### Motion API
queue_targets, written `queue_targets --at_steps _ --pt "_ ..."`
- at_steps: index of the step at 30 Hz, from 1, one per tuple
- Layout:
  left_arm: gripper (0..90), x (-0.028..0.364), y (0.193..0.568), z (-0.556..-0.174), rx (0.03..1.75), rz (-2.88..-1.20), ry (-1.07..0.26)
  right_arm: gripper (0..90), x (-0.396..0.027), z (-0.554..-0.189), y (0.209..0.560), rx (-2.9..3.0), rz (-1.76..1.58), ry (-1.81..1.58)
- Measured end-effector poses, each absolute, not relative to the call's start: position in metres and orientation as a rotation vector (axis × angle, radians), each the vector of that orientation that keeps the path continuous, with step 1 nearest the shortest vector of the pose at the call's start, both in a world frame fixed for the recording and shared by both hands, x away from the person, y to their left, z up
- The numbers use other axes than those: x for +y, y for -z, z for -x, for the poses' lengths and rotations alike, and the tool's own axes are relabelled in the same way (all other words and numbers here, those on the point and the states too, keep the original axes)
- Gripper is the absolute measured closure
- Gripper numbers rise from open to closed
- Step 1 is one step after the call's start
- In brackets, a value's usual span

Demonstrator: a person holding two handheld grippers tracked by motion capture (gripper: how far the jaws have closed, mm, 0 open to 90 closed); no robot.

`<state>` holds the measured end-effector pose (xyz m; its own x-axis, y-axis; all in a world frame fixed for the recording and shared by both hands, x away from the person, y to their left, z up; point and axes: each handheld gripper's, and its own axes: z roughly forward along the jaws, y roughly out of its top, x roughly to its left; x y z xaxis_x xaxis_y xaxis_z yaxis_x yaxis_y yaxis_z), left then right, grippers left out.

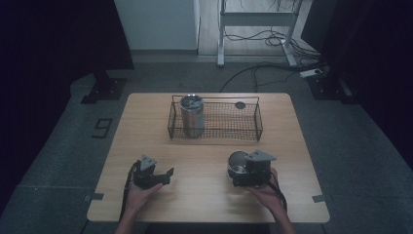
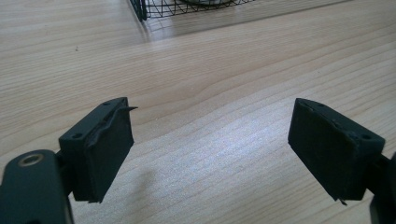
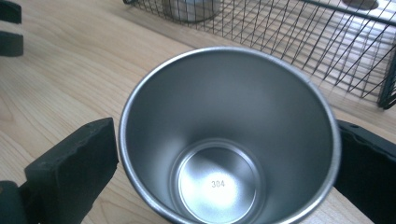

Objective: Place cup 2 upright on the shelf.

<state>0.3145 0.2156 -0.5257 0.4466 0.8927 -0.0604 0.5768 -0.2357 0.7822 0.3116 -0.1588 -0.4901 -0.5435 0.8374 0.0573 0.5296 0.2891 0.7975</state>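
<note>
An empty steel cup [image 1: 237,161] [image 3: 229,116] stands at the front right of the wooden table [image 1: 204,200]. My right gripper [image 1: 238,169] [image 3: 224,154] is shut on it, one black pad pressed to each side below the rim. At the front left, my left gripper [image 1: 163,176] [image 2: 210,144] rests low over bare wood, open, with nothing between its pads. A second steel tumbler [image 1: 192,116] stands upright at the left end of a black wire basket [image 1: 214,99] [image 3: 303,42].
The basket sits across the table's far middle, with a small dark round disc [image 1: 240,105] lying at its right end. Its near left corner [image 2: 140,9] shows just ahead of the left gripper. Cables and a desk frame [image 1: 258,19] lie on the floor beyond.
</note>
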Motion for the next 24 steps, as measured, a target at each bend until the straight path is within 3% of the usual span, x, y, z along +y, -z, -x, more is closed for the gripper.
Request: queue_targets --at_steps 3,6,24 --pt "14.1 0.2154 0.526 -0.3146 1.232 -1.938 -0.522 0.5 -0.1579 -0.3144 0.4949 2.211 -1.241 -1.117" --pt "14.6 0.215 0.5255 -0.3134 1.228 -1.927 -0.542 6.6 -0.1576 -0.3155 0.4998 2.212 -1.238 -1.088" --pt "14.7 0.2121 0.5266 -0.3128 1.219 -1.946 -0.549 7.4 -0.1593 -0.3151 0.5002 2.196 -1.225 -1.114"
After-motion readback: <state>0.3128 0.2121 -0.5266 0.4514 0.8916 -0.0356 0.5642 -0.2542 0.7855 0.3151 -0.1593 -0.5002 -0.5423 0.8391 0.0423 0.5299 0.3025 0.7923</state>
